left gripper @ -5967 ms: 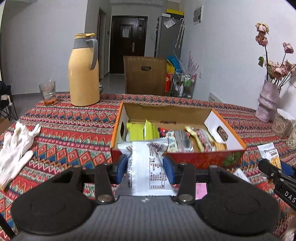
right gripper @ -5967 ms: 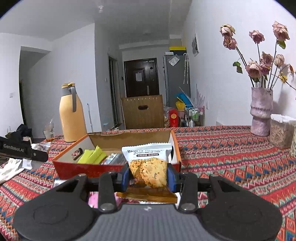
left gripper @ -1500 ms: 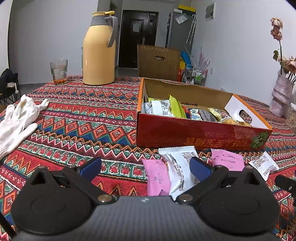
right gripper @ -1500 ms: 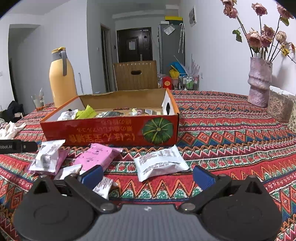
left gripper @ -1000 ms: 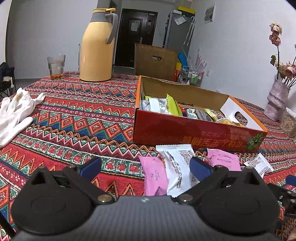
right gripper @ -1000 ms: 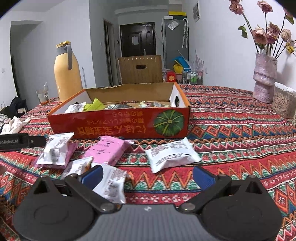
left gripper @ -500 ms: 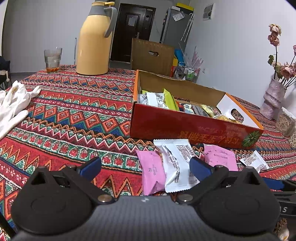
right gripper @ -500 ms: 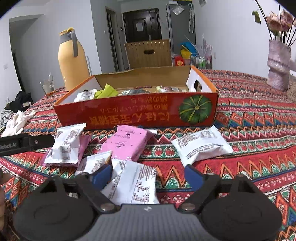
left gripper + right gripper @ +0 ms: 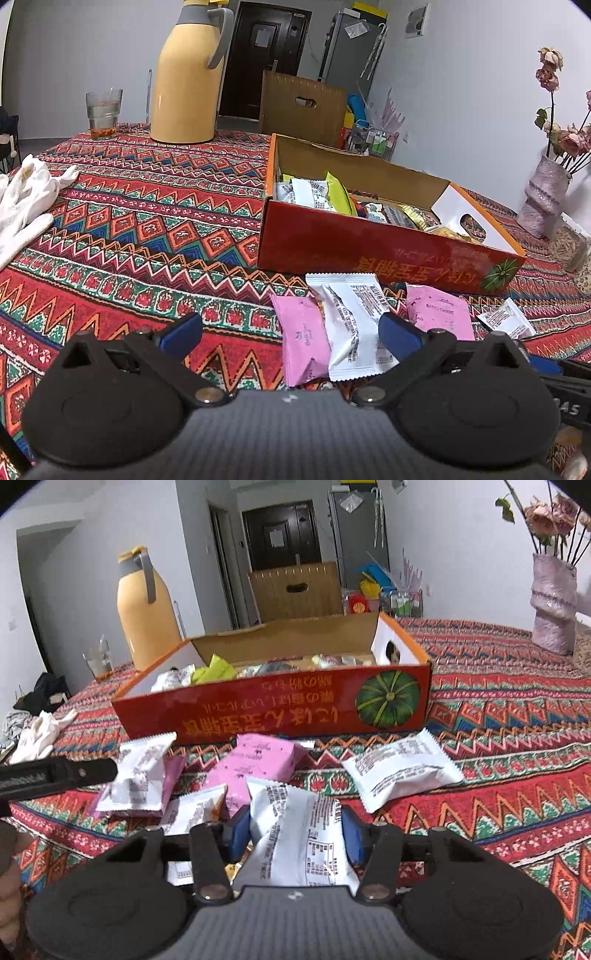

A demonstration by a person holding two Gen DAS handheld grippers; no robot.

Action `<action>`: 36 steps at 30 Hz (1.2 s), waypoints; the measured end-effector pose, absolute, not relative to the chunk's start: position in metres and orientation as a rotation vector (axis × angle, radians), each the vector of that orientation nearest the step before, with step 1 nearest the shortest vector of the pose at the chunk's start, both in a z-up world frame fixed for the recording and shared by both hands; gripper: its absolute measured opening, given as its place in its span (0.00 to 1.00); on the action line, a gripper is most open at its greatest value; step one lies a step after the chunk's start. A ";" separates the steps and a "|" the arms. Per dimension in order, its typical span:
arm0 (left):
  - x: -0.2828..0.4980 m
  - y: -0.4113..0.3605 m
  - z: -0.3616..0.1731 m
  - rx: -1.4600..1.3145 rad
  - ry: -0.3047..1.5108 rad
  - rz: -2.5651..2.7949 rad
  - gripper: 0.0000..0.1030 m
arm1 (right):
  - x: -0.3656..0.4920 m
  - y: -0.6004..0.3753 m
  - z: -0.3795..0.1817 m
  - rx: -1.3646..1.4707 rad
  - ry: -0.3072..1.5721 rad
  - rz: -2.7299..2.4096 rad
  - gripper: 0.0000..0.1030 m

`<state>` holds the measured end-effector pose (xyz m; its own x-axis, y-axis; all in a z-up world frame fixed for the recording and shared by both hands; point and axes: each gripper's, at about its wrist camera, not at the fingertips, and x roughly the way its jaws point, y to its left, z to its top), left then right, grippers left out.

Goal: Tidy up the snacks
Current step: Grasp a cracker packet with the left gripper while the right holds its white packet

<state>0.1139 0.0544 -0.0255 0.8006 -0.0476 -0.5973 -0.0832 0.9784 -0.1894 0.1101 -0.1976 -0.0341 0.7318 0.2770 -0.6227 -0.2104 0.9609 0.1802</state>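
Observation:
An open red cardboard box point(image 9: 369, 251) point(image 9: 258, 716) with several snacks inside stands on the patterned tablecloth. Loose packets lie in front of it. My left gripper point(image 9: 290, 332) is open and low over the cloth, with a pink packet point(image 9: 304, 343) and a white packet point(image 9: 354, 325) lying ahead between its fingers, untouched. My right gripper point(image 9: 297, 832) is closing its jaws on a white printed snack packet point(image 9: 295, 808), and both blue pads touch its sides. Around it lie a pink packet point(image 9: 258, 764), a small packet point(image 9: 195, 808) and another white packet point(image 9: 400, 768).
A yellow thermos point(image 9: 184, 74) and a glass point(image 9: 103, 110) stand at the far left of the table. White gloves point(image 9: 26, 199) lie at the left edge. A vase of dried roses point(image 9: 552, 602) stands at the right. A hand point(image 9: 11, 886) shows at the left.
The right gripper's jaws have come in from wide open onto the white packet, and its view has dropped closer to the packets. The left gripper stays open and in place.

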 end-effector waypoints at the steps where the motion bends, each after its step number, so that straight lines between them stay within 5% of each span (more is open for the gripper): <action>1: 0.114 0.054 -0.026 -0.210 0.647 0.026 1.00 | 0.107 -0.199 -0.031 0.099 0.687 0.266 0.48; 15: 0.080 0.022 -0.001 -0.134 0.658 -0.022 1.00 | 0.061 -0.223 -0.014 0.116 0.562 0.259 0.48; 36: 0.045 -0.031 -0.039 -0.068 0.871 -0.054 1.00 | 0.012 -0.251 -0.036 0.147 0.545 0.265 0.49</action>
<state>0.0450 -0.0307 -0.0389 0.6429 -0.0756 -0.7622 0.0199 0.9964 -0.0821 0.0120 -0.2508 -0.0358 0.8224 0.2871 -0.4912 -0.2097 0.9555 0.2074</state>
